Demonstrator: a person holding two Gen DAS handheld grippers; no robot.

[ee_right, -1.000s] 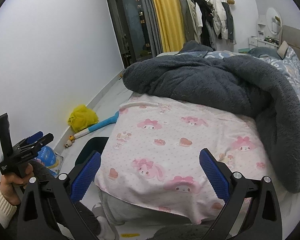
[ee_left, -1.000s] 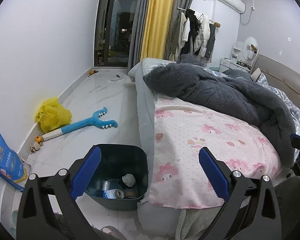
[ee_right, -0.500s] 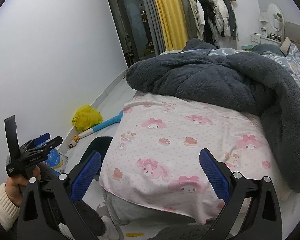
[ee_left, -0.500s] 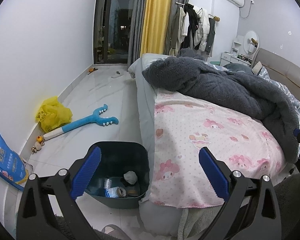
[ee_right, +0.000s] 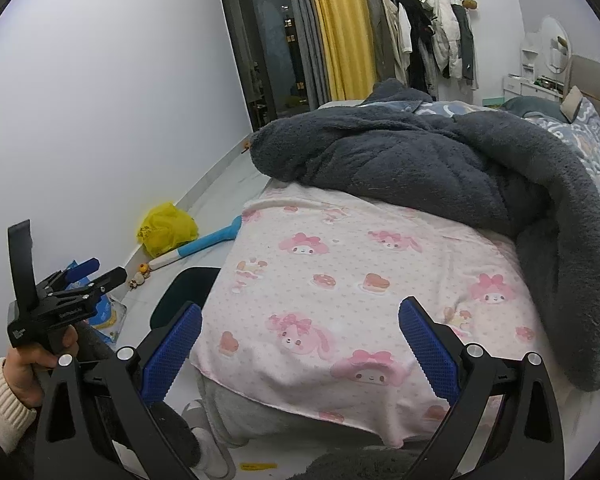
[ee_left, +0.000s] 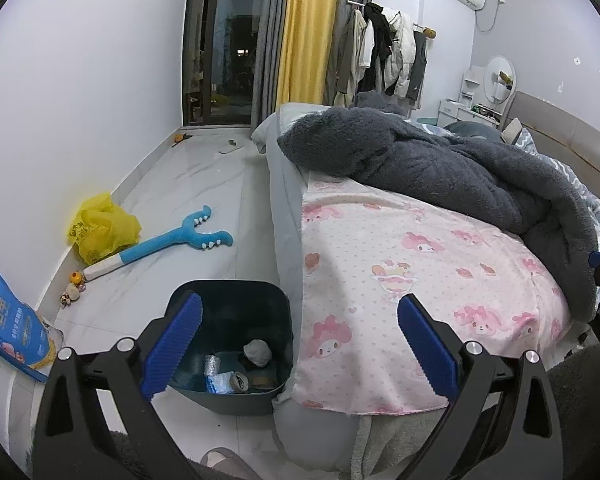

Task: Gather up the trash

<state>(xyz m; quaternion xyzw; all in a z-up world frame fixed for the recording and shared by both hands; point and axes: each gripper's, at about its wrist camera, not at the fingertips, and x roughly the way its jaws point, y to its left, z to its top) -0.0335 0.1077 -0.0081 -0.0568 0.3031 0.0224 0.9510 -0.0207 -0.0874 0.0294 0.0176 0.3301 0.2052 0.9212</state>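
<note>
A dark bin (ee_left: pixel 260 296) stands on the floor against the bed's corner, with a grey crumpled wad (ee_left: pixel 257 353), foil and wrappers inside. It also shows in the right wrist view (ee_right: pixel 180 296). My left gripper (ee_left: pixel 298 346) is open and empty, held above the bin and the bed's edge. My right gripper (ee_right: pixel 299 350) is open and empty over the pink sheet (ee_right: pixel 360 280). The left gripper also shows in the right wrist view (ee_right: pixel 82 276), held in a hand.
A yellow plastic bag (ee_left: pixel 100 232), a blue toy (ee_left: pixel 168 242), small figurines (ee_left: pixel 73 286) and a blue packet (ee_left: pixel 10 330) lie along the left wall. A grey blanket (ee_left: pixel 440 168) is heaped on the bed. A slipper (ee_left: pixel 230 146) lies far down the floor.
Both grippers have drawn back and risen slightly, so the bin and bed sit a little lower and farther. Both stay open and empty.
</note>
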